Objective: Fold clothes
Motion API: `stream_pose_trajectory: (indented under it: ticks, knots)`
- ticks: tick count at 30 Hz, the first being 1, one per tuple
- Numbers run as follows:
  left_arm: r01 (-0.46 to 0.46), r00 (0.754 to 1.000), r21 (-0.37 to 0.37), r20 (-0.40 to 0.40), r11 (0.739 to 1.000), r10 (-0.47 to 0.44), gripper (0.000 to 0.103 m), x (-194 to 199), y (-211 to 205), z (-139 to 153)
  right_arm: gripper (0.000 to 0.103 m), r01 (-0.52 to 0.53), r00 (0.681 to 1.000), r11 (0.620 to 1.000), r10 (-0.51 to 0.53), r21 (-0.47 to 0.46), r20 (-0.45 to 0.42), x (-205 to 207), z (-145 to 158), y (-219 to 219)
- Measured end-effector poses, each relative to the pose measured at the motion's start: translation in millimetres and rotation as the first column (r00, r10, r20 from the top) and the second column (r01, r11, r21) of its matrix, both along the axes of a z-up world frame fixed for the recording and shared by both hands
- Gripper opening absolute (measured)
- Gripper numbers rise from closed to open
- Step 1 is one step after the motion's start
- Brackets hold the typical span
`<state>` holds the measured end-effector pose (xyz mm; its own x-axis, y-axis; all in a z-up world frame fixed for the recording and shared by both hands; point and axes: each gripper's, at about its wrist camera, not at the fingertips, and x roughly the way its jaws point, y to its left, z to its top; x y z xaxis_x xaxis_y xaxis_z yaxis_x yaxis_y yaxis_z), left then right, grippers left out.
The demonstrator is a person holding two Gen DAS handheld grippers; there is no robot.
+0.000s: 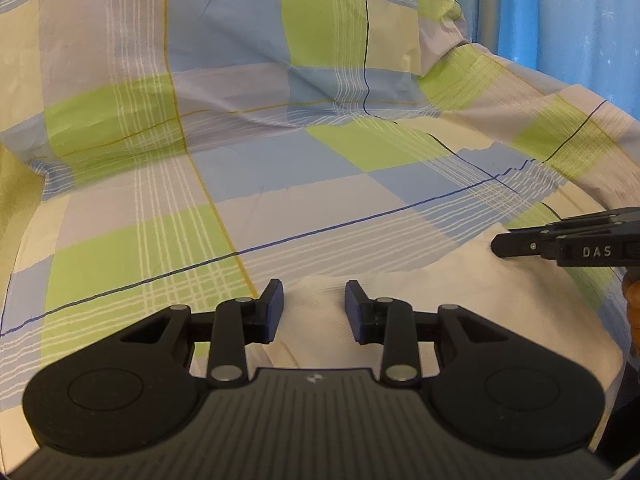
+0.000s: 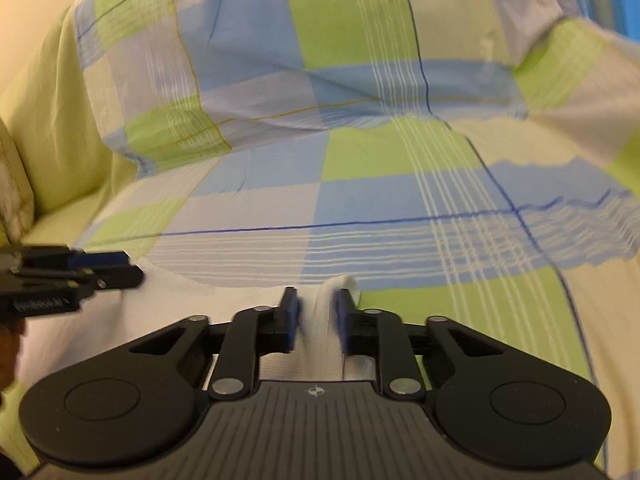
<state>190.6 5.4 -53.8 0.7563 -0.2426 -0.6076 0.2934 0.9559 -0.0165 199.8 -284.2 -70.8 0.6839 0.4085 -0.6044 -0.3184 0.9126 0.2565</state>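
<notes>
While left gripper [image 1: 314, 306] gapes, right gripper [image 2: 318, 316] jaws pinch white garment [image 2: 326, 320].

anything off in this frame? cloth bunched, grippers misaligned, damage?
Nothing damaged or spilled. The white garment lies on the checked bedsheet. One ridge of it is pinched up between the fingers of the right gripper, as expected mid-fold. The left gripper is open over the cloth. The right wrist view is motion-blurred.

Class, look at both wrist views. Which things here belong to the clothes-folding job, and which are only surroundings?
Belongs to the job:
- white garment
- left hand-held gripper, open over it
- right hand-held gripper, with a raised fold of the garment between its fingers

Just surroundings:
- checked bedsheet
- checked pillow
- blue curtain
</notes>
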Motion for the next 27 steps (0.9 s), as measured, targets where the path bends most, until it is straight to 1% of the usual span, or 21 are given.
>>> stream_pose_trajectory:
  ticks: [1, 2, 6, 9, 10, 12, 14, 15, 19, 20, 22, 27]
  knots:
    - [0.000, 1.000, -0.001, 0.000, 1.000, 0.000, 0.030, 0, 0, 0, 0.005, 0.001, 1.000, 1.000, -0.001, -0.008, 0.006, -3, 2, 0]
    - [-0.001, 1.000, -0.001, 0.000, 1.000, 0.001, 0.030, 0, 1, 0, 0.003, 0.009, 1.000, 1.000, -0.009, -0.012, 0.011, -5, 4, -1]
    - [0.005, 1.000, 0.002, 0.008, 1.000, -0.005, 0.030, -2, 1, 1, 0.002, 0.076, 0.997, 0.996, -0.076, 0.046, -0.012, -21, 7, -17]
    - [0.002, 1.000, -0.004, 0.001, 1.000, -0.002, 0.032, -2, 4, 0, 0.003, 0.089, 0.996, 0.991, -0.087, 0.098, -0.025, -20, 2, -25]
    - [-0.001, 1.000, -0.008, 0.000, 1.000, 0.001, 0.032, -2, 5, 0, 0.005, 0.093, 0.995, 0.989, -0.090, 0.115, -0.030, -20, 0, -28]
    - [-0.002, 1.000, -0.007, 0.001, 1.000, 0.002, 0.033, -2, 5, 1, 0.016, 0.102, 0.995, 0.984, -0.098, 0.148, -0.036, -20, -3, -33]
    - [-0.001, 1.000, -0.009, -0.001, 1.000, 0.001, 0.033, -2, 7, 0, 0.036, 0.107, 0.994, 0.984, -0.108, 0.144, 0.002, -19, 1, -35]
    - [-0.001, 1.000, -0.010, -0.002, 1.000, 0.001, 0.033, -3, 7, 0, 0.040, 0.107, 0.994, 0.984, -0.110, 0.142, 0.018, -18, 2, -35]
    - [0.001, 1.000, -0.011, -0.001, 1.000, -0.001, 0.033, -3, 8, 0, 0.040, 0.040, 0.999, 0.992, -0.044, 0.117, 0.030, 1, -1, -28]
    - [0.001, 1.000, -0.012, -0.002, 1.000, -0.001, 0.033, -3, 8, -1, 0.040, 0.021, 0.999, 0.993, -0.023, 0.114, 0.022, 5, -4, -27]
    - [0.000, 1.000, -0.014, -0.002, 1.000, 0.000, 0.033, -3, 8, -1, 0.044, -0.006, 1.000, 0.994, 0.007, 0.113, -0.005, 11, -10, -24]
    - [0.002, 1.000, -0.014, 0.003, 1.000, -0.002, 0.033, -4, 8, -1, 0.045, -0.021, 1.000, 0.988, 0.023, 0.150, -0.010, 13, -14, -25]
